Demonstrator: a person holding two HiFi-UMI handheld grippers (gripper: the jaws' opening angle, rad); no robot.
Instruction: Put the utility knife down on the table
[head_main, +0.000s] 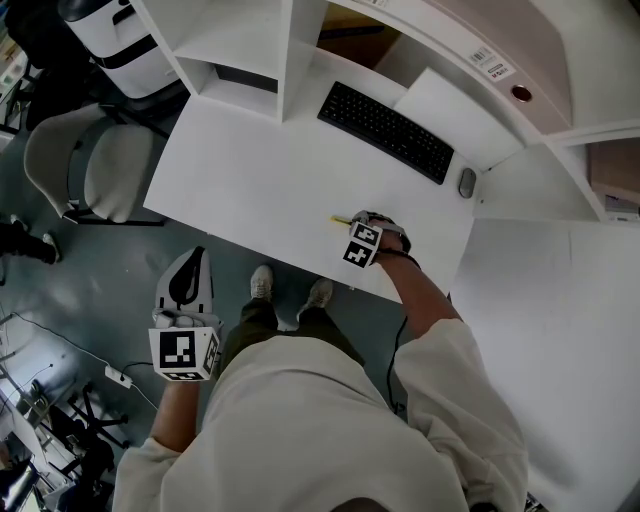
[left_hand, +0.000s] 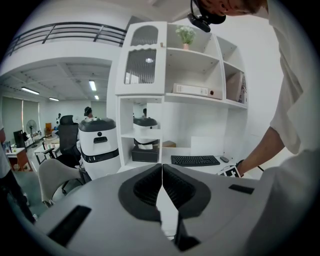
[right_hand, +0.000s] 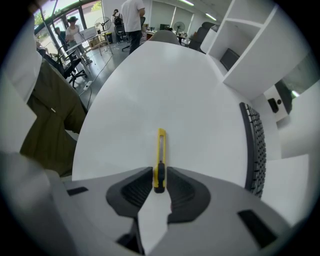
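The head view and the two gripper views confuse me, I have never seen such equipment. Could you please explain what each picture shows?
No robot is here: a person wears a camera on the head and holds a two-jaw gripper in each hand. The head view looks down on the white table, with a keyboard and a mouse on it. Each other picture comes from a camera on one gripper, looking along its jaws. The left gripper is over the floor, jaws together, empty. The right gripper points down at the table; the yellow utility knife seems to lie there, its end between the jaws, which appear slightly apart, not squeezing it.
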